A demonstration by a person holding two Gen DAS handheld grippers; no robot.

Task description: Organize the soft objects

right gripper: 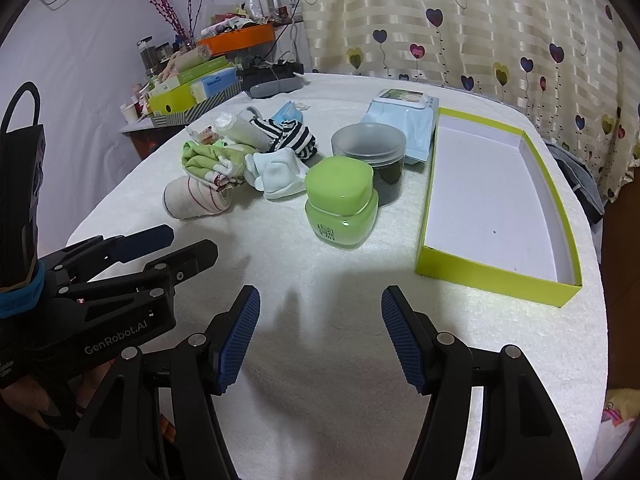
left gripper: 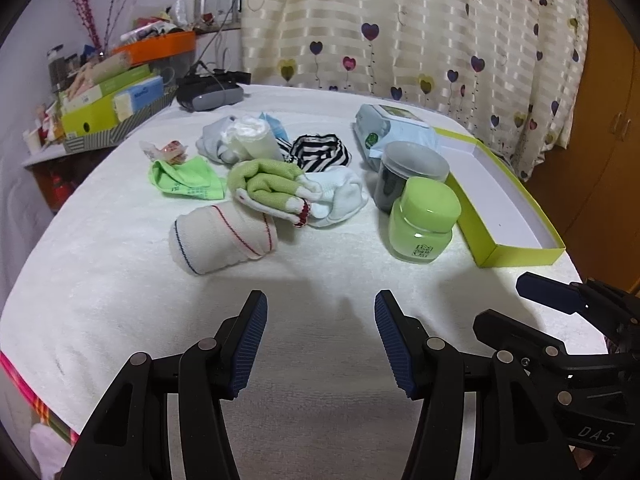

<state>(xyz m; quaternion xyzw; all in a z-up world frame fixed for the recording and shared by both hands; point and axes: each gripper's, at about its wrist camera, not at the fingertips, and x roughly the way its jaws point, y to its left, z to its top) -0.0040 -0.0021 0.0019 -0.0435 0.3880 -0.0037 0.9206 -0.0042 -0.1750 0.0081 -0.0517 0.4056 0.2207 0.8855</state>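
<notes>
Several rolled socks lie in a heap on the white towel-covered table: a beige roll with red and blue stripes (left gripper: 222, 238) (right gripper: 198, 198), a green one (left gripper: 266, 184) (right gripper: 208, 160), a white one (left gripper: 338, 196) (right gripper: 276, 176), a black-and-white striped one (left gripper: 320, 152) (right gripper: 292, 138), and a pale roll (left gripper: 248, 138). A lime-green box with a white inside (left gripper: 504, 196) (right gripper: 496, 200) lies open and empty at the right. My left gripper (left gripper: 320, 340) and my right gripper (right gripper: 320, 336) both hover open over the bare near side of the table, holding nothing.
A green jar (left gripper: 424, 222) (right gripper: 342, 204) and a dark jar with a clear lid (left gripper: 408, 174) (right gripper: 372, 156) stand between the socks and the box. A wipes pack (left gripper: 392, 128) lies behind. A cluttered shelf (left gripper: 108, 96) is far left, a heart-print curtain (left gripper: 400, 24) behind.
</notes>
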